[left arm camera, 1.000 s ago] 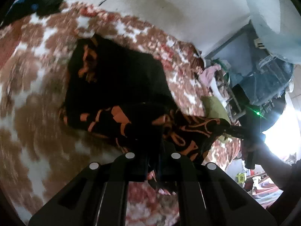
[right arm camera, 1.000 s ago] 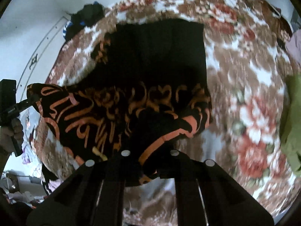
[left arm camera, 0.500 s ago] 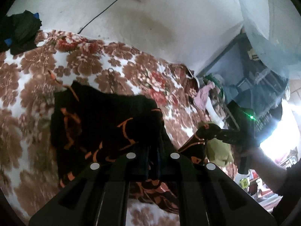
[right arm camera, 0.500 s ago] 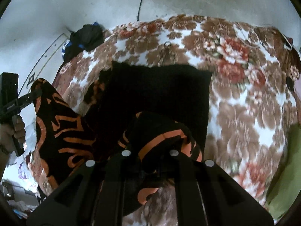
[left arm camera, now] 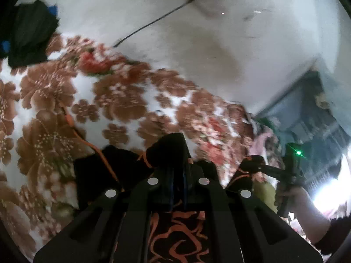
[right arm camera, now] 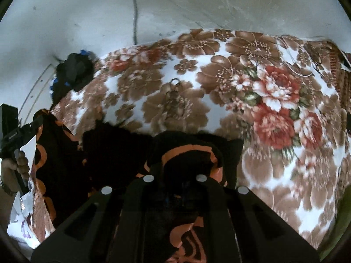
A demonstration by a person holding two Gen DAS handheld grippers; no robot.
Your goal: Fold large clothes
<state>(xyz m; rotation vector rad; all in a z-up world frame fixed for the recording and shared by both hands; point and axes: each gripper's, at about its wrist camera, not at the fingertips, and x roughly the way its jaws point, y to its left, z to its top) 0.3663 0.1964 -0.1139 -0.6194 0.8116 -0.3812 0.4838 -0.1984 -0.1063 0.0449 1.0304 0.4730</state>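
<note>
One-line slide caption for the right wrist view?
Right hand-held gripper shut on black-and-orange garment above floral blanket; left hand-held gripper grips another corner.

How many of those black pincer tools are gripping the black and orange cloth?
2. The left gripper pinches one corner of the black and orange cloth; the right gripper pinches another corner, over the flowered blanket.

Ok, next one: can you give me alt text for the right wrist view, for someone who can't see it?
The right gripper is shut on a fold of a black garment with orange patterns, lifted over a brown and red floral blanket. At the left edge, the left gripper holds the garment's other corner. A dark pile of clothes lies by the white wall.
</note>
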